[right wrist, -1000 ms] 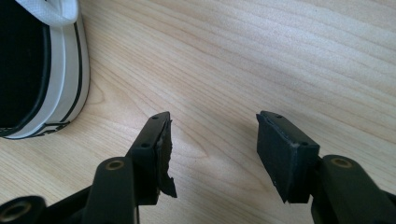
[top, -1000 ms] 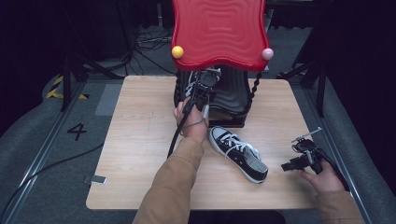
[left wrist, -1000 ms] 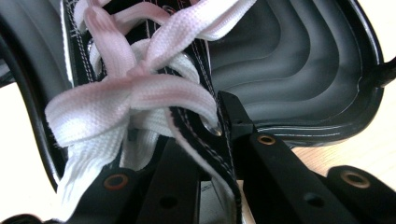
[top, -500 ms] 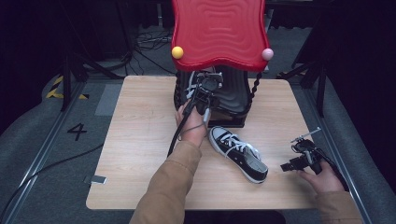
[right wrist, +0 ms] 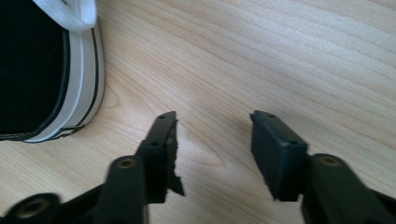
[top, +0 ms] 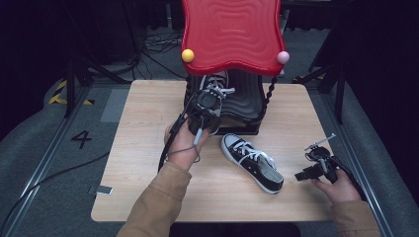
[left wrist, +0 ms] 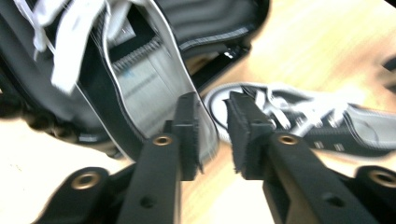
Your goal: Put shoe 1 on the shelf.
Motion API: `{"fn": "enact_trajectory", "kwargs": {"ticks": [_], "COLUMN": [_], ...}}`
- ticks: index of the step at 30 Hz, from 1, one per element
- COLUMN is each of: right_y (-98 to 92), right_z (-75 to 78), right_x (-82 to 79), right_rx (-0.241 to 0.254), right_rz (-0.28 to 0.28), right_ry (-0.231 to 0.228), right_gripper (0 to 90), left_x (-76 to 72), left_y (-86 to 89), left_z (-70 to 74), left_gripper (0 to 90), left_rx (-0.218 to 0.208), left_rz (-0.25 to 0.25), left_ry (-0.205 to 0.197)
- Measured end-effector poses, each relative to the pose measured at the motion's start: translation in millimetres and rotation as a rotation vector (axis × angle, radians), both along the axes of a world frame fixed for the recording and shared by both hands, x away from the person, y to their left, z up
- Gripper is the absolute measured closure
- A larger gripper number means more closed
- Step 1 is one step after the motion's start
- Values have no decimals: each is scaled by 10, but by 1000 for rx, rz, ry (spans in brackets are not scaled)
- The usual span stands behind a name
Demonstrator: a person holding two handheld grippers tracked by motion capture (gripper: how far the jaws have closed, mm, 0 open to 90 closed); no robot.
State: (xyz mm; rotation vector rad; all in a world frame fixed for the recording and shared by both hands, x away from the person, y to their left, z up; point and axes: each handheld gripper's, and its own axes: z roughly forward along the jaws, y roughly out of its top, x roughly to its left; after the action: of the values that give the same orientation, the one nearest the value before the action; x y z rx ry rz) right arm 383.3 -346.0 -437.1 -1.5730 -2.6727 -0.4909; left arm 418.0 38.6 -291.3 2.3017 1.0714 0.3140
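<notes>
Overhead cam: left gripper (top: 207, 106) at a shoe (top: 216, 85) on black rack (top: 247, 106) under red tray (top: 232, 32); 2nd shoe (top: 252, 162) lies mid-table (top: 148, 113); right gripper (top: 316, 160) near table's right edge. Left gripper cam: jaws, just closing, narrow gap, nothing pinched; rack shoe's edge just beside left pad. Right gripper cam: jaws, also just closing, apart over bare wood, 2nd shoe's heel nearby.

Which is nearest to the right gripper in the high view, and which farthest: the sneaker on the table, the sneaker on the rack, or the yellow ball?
1. Sneaker on the table: nearest, lying just left of the right gripper.
2. Sneaker on the rack: farther back, under the red top.
3. Yellow ball: farthest, at the red top's left corner.
</notes>
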Motion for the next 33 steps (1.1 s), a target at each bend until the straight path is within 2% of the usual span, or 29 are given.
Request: {"fn": "enact_trajectory", "kwargs": {"ticks": [1,3,6,8,10,13,17,18,19,22,24,28,31,33], "right_y": [0,10,40,48,43,41,55,55,66,61,59,48,28,20], "right_z": [0,13,54,68,76,76,76,76,75,73,71,72,77,81], "right_x": [0,-6,-29,-40,-46,-50,-52,-52,-55,-56,-57,-63,-69,-72], "right_rx": [0,-5,-5,-11,-22,-32,-26,-26,-30,-24,-23,-20,-19,-16], "right_rz": [0,6,27,34,39,39,41,41,43,39,36,37,37,37], "right_ry": [0,-11,-34,-48,-62,-74,-77,-77,-77,-78,-78,-78,-82,-84], "right_gripper": [555,640,780,843,890,894,890,890,880,871,869,862,860,857], "left_x": [0,-87,-148,-173,-201,-215,-161,-161,-138,-74,-49,6,10,2], "left_y": [0,70,159,234,283,345,371,371,355,352,352,323,265,245], "left_z": [0,-17,-89,-161,-234,-357,-537,-537,-601,-662,-675,-686,-674,-664], "left_gripper": [808,834,895,896,897,898,898,898,899,900,900,900,900,900], "left_rx": [0,10,14,13,13,23,32,32,47,40,27,-2,35,44], "left_rz": [0,-26,-33,-47,-51,-70,-91,-91,-115,-91,-81,-67,-69,-60], "left_ry": [0,2,30,61,72,91,106,106,86,83,85,46,38,32]}}
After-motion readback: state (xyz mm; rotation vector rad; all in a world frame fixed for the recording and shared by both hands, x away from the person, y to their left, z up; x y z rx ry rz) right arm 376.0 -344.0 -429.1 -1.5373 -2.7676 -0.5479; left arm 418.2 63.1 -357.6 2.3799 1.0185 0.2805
